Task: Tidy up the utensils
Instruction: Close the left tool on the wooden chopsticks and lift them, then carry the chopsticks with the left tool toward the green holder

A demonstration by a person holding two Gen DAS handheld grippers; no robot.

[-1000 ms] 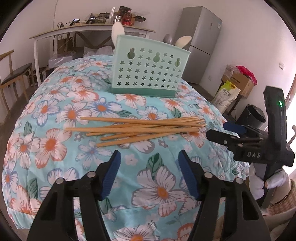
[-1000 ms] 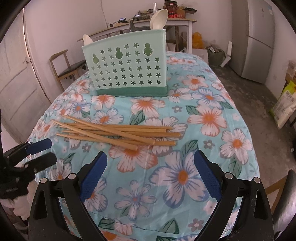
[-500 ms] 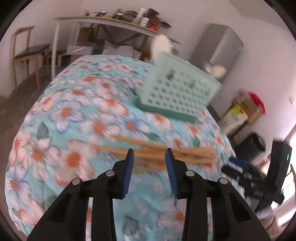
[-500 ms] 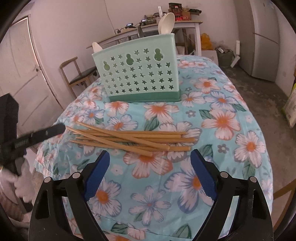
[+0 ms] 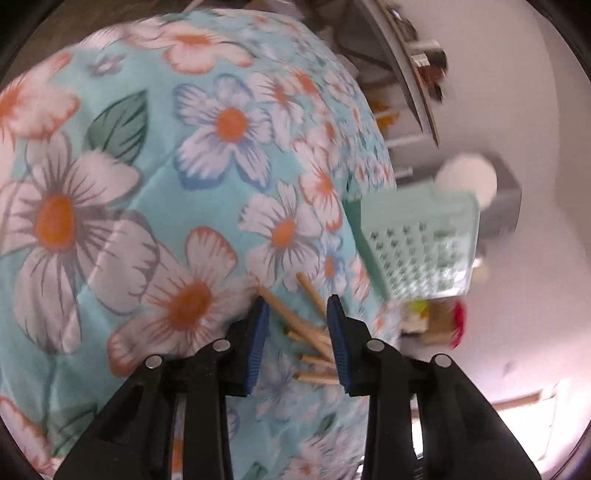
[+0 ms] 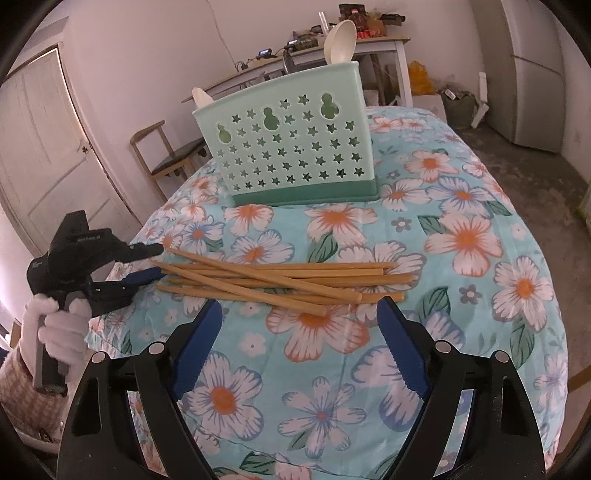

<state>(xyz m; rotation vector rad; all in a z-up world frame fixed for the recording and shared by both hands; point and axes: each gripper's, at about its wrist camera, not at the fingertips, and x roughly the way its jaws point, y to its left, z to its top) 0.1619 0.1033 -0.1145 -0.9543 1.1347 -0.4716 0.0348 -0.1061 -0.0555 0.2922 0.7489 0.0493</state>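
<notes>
A floral tablecloth [image 6: 461, 236] fills most of both views. At upper centre of the right wrist view stands the mint utensil basket [image 6: 291, 147], a white spoon [image 6: 340, 35] rising from it. The chopsticks [image 6: 280, 278] lie piled at mid-frame. The right gripper [image 6: 299, 347], lower centre, gapes wide above the cloth. The left gripper [image 5: 297, 314] brackets the chopstick ends, its jaws apart.

You have a loose bundle of wooden chopsticks [image 6: 280, 278] lying flat on the floral cloth, roughly parallel, a few crossed at shallow angles, ends uneven. Behind them, apart from the bundle, your mint-green utensil caddy [image 6: 291, 147] stands upright, its front wall pierced with star holes, on a darker green base. A white spoon [image 6: 340, 36] stands in its right end.
</notes>
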